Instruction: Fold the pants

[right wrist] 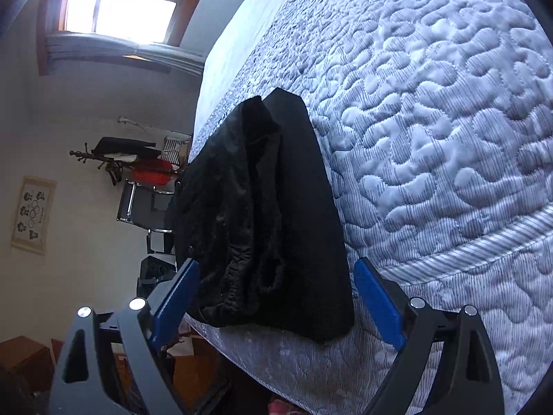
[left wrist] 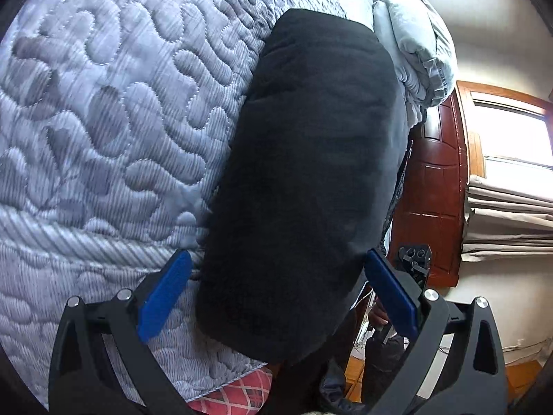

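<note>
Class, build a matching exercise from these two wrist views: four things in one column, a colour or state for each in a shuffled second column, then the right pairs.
Things:
1. pants
2. quilt
3. left gripper
4. door

Colour or state:
A. reddish-brown wood
B. black, folded on the bed
C. open, holding nothing
D. pale blue, stitched in wavy lines

Pairs: 1-B, 2-D, 3-C, 4-A
</note>
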Action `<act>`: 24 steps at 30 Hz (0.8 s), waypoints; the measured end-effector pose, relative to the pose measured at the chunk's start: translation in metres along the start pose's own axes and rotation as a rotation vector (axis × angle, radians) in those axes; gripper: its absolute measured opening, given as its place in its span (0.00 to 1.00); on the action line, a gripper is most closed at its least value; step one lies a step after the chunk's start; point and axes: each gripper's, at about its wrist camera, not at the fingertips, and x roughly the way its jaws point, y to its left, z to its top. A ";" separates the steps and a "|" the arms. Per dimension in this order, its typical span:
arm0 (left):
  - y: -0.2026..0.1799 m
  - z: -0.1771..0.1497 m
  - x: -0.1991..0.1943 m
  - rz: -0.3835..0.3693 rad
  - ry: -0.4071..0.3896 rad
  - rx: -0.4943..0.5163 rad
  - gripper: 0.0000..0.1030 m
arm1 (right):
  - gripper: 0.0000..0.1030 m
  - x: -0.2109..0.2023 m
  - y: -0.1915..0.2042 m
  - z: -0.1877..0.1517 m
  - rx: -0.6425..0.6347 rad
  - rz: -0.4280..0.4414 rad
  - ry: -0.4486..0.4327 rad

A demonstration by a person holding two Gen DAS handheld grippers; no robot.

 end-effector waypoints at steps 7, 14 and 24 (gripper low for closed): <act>-0.008 0.012 0.017 0.004 0.043 0.028 0.97 | 0.89 0.011 0.003 0.005 -0.017 0.014 0.025; -0.011 0.018 0.025 0.028 0.072 0.039 0.97 | 0.89 0.022 -0.001 0.012 -0.016 0.027 0.053; -0.013 0.018 0.035 0.052 0.071 0.049 0.97 | 0.89 0.051 0.000 0.008 -0.016 0.041 0.107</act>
